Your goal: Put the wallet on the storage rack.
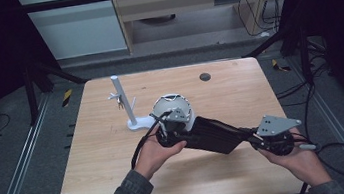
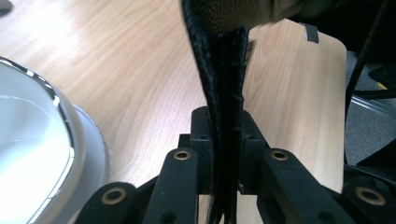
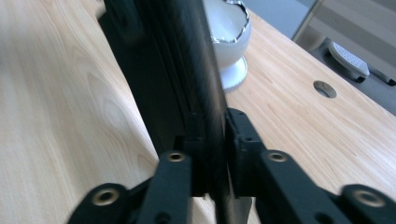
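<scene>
Between both tools' jaws, black pouch

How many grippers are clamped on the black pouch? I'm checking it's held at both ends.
2: the left gripper pinches the black pouch at its left end, and the right gripper clamps its right end.

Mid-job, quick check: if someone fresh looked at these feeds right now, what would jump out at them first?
First, the flat black pouch held above the middle of the wooden table, with the left tongs clamped on one end and the right tongs on the other. Next, the white bowl-shaped lamp just behind the left hand, and the white stand to its left.
</scene>
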`<state>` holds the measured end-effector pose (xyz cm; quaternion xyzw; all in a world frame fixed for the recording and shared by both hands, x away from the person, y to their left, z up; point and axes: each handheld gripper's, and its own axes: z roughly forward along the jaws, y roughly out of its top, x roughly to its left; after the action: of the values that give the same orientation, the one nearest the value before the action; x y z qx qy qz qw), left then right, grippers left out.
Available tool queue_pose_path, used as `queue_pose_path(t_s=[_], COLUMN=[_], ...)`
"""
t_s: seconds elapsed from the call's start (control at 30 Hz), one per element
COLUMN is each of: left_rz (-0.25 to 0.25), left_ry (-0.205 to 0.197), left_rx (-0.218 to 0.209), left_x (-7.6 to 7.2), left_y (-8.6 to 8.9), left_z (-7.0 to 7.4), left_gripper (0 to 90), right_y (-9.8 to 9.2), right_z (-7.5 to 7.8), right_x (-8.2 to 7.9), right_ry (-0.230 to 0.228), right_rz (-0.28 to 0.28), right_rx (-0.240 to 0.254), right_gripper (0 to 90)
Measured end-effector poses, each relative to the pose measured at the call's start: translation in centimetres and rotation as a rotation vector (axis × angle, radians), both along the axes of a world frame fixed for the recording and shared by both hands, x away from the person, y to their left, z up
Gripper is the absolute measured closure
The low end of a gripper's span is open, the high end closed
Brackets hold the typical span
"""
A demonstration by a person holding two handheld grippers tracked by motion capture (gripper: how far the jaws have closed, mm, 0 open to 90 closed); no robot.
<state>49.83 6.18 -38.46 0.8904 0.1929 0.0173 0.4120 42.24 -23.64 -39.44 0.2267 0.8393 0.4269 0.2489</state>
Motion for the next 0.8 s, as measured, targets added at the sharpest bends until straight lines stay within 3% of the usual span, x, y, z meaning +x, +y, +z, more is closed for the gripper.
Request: queue_pose_path(t_s=[0.1, 0.2, 0.33, 0.4, 0.5, 0.67, 0.8], left_rz=[0.030, 0.068, 0.097, 0.107, 0.121, 0.135, 0.147], left_ry=[-0.018, -0.043, -0.071, -0.085, -0.094, -0.123, -0.125], left_rx=[0.024, 0.056, 0.091, 0.116, 0.141, 0.187, 0.207], left_x=[0.2, 0.6, 0.7, 0.7, 0.6, 0.3, 0.4], left_y=[0.1, 0.4, 1.1, 1.5, 2.3, 3.2, 3.8], left_z=[1.5, 2.9, 4.9, 5.9, 7.4, 9.8, 11.1], left_gripper=[81.0, 81.2, 81.1, 81.0, 81.0, 81.0, 81.0], right_y=[0.2, 0.6, 1.0, 1.0, 1.0, 0.3, -0.2], right_z=[-0.6, -1.6, -3.9, -5.0, -6.7, -8.5, -9.7], right_x=[0.1, 0.2, 0.2, 0.4, 1.1, 2.5, 3.1], right_ry=[0.003, 0.025, 0.037, 0.058, 0.099, 0.176, 0.244], right_rz=[-0.012, -0.024, -0.082, -0.111, -0.204, -0.383, -0.459], right_rx=[0.000, 0.011, 0.017, 0.032, 0.071, 0.073, 0.073], right_gripper=[66.1, 47.2, 23.1, 16.4, 12.7, 7.7, 6.2])
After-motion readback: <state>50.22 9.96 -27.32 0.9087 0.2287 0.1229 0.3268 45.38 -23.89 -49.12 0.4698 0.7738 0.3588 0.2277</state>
